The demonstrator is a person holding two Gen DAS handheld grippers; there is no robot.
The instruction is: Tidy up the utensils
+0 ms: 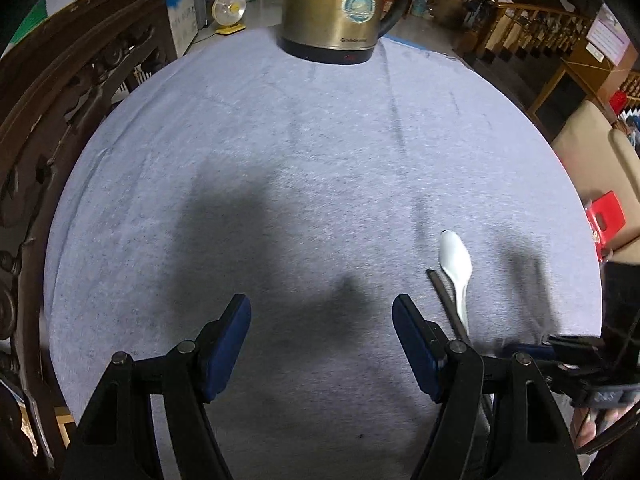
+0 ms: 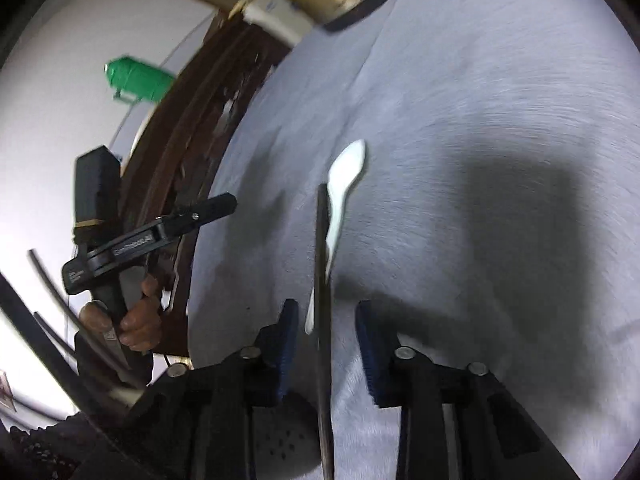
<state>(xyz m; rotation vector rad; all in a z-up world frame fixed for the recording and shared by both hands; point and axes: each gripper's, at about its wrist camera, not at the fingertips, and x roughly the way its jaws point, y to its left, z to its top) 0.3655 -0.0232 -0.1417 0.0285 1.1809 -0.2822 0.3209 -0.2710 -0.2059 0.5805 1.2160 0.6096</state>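
A white spoon (image 1: 457, 270) lies on the grey tablecloth (image 1: 300, 168), bowl pointing away. A pair of dark chopsticks (image 1: 447, 304) lies beside it on its left, touching it. My left gripper (image 1: 322, 316) is open and empty, hovering over the cloth left of the utensils. In the right wrist view, the spoon (image 2: 343, 188) and chopsticks (image 2: 321, 280) run between the fingers of my right gripper (image 2: 327, 320), which is open around them. The left gripper (image 2: 192, 216) shows at the left edge there.
A brass-coloured electric kettle (image 1: 340, 8) stands at the far edge of the round table. A dark carved wooden chair back (image 1: 52, 128) lines the left side. A red stool (image 1: 606, 216) and wooden furniture stand to the right.
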